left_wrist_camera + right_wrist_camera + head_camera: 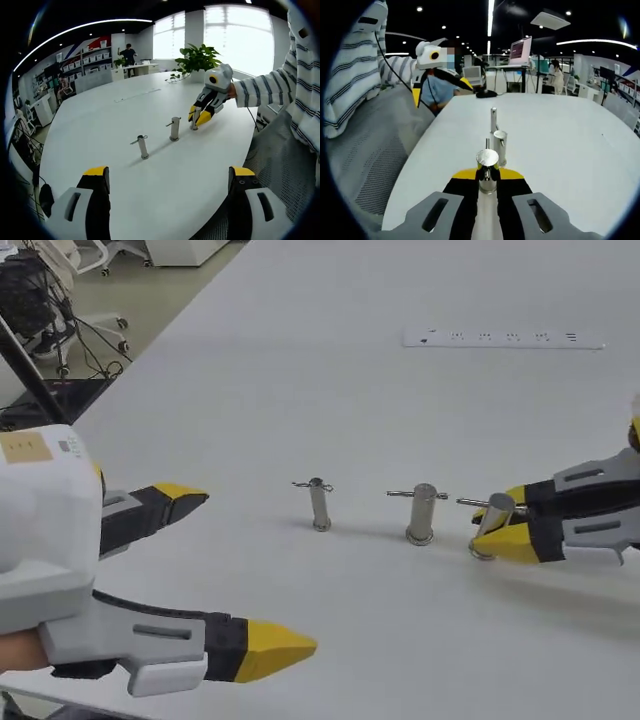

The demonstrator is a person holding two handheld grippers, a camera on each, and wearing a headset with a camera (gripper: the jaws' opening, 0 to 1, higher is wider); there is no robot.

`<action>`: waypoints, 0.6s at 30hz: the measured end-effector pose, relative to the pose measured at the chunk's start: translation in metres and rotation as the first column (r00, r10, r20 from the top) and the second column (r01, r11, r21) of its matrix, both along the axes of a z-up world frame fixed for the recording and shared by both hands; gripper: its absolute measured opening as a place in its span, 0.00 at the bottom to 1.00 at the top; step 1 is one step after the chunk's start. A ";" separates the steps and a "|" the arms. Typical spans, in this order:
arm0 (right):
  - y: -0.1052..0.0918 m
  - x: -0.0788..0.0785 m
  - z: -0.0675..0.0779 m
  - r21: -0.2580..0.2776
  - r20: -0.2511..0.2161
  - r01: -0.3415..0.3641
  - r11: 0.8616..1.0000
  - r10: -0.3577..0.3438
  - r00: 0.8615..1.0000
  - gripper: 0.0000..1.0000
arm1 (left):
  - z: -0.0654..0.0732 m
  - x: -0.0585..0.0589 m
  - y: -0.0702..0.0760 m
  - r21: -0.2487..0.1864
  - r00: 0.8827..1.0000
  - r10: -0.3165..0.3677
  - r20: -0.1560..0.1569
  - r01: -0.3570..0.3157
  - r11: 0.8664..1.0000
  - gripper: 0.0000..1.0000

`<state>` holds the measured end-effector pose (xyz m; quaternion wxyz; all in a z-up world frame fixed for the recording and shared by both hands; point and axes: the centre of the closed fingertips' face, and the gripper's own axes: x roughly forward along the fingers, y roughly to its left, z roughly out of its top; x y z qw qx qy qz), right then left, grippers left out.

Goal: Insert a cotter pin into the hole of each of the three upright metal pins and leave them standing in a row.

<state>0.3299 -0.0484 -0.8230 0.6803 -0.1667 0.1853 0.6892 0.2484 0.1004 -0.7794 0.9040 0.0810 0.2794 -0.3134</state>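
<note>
1. Starting at the right-hand pin (497, 512): clamped across the shank between the closed jaws of the right gripper (490, 530), leaning a touch off upright, foot at or just above the table (330, 390), impossible to tell which.
2. Spotting a cotter pin (472, 502) poking out sideways through its head, toward the middle pin (422, 512); seated, by the look of it.
3. Reading the pin as solid steel: stiff, heavy for its bulk, smooth and slippery, standing on a narrow flanged foot, so probably easy to tip. Best held mid-shank, below the wire, squarely across the round.
4. Treating the cotter pin as the delicate bit: thin springy wire, likely easy to bend or knock out. Better pinched at the looped end, never shoved sideways.
5. Moving along the row: middle pin and left-hand pin (320, 505) standing free and upright, each with a wire through the top, apart from one another and in 1 line with the gripped one.
6. Checking the left gripper (260, 571): jaws spread wide, holding nothing, hovering near the table edge, well short of all 3 pins.
7. Hunting for writing: no brand to be made out on pins or grippers. Noting a tan label (25, 447) on the left gripper's housing and marks on the power strip (505, 338) at the far side, both too small to read.
</note>
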 end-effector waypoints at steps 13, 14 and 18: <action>-0.033 0.015 -0.009 -0.036 -0.016 -0.018 0.999 0.017 1.000 0.13 | -0.009 -0.003 0.000 0.030 1.000 0.007 -0.029 -0.006 1.000 0.96; -0.035 0.016 -0.010 -0.040 -0.014 -0.019 0.999 0.019 1.000 0.13 | -0.009 -0.003 0.000 0.031 1.000 0.007 -0.030 -0.006 0.999 0.96; -0.041 0.019 -0.013 -0.046 -0.022 -0.024 0.999 0.023 0.999 0.13 | -0.009 -0.003 0.000 0.025 0.999 0.018 -0.038 -0.017 1.000 0.97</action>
